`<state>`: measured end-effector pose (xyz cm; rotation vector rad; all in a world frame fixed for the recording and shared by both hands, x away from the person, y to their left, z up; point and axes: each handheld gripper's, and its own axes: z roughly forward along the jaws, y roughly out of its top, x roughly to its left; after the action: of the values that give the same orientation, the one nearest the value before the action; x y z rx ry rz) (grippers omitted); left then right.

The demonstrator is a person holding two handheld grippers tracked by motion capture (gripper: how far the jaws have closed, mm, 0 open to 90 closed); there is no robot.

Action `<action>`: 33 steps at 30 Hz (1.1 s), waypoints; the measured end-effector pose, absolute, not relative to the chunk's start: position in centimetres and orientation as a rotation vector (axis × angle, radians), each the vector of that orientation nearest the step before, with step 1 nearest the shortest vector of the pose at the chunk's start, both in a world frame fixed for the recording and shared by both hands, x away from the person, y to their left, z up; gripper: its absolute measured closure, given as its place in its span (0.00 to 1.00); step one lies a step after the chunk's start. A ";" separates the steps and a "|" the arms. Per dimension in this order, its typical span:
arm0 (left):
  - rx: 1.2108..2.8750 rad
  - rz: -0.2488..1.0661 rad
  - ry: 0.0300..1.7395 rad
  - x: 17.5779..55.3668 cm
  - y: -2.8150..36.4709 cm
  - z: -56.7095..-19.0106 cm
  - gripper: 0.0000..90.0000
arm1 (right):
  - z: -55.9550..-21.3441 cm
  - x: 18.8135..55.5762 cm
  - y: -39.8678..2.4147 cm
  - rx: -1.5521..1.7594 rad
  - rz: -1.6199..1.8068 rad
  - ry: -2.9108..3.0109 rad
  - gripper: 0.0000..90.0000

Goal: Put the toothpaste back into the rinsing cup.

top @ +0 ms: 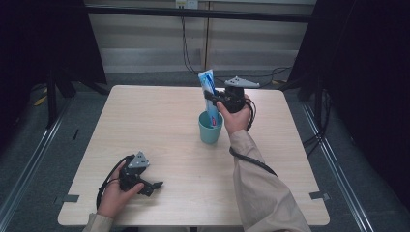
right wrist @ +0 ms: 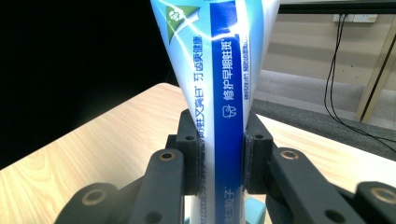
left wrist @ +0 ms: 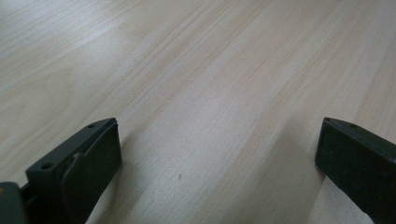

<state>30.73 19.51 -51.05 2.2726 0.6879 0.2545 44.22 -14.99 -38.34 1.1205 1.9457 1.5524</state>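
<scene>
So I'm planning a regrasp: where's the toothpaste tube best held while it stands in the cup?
Probably mid-body, above the teal cup rim, from the side: the toothpaste tube stands upright with its flat, wide end up, as the right gripper grips it.

The middle of the desk [top: 159, 130] is blocked by the teal cup [top: 211, 128]; a toothpaste tube [top: 209, 92] rises out of it, tilted, so the room straight above the cup is taken. Just right of the cup, passage is barred by the right tongs [top: 217, 99] clamped on the tube. Left of the cup, bare wood is left free. Well left and nearer than the cup, the left tongs [top: 153, 186] occupy the desk edge.
</scene>
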 end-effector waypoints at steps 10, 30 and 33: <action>2.271 0.256 0.688 30.7 19.5 -51.1 0.00 | -38.9 44.3 -14.8 1.126 1.541 1.960 0.81; 2.271 0.259 0.685 30.7 19.5 -51.1 0.00 | -40.0 44.0 -15.2 1.146 1.522 1.982 0.81; 2.271 0.257 0.688 30.7 19.5 -51.1 0.00 | -40.2 44.0 -15.3 1.153 1.513 1.984 0.81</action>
<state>30.73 19.50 -51.07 2.2709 0.6880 0.2573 44.01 -15.30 -40.17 1.1530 1.9836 1.5129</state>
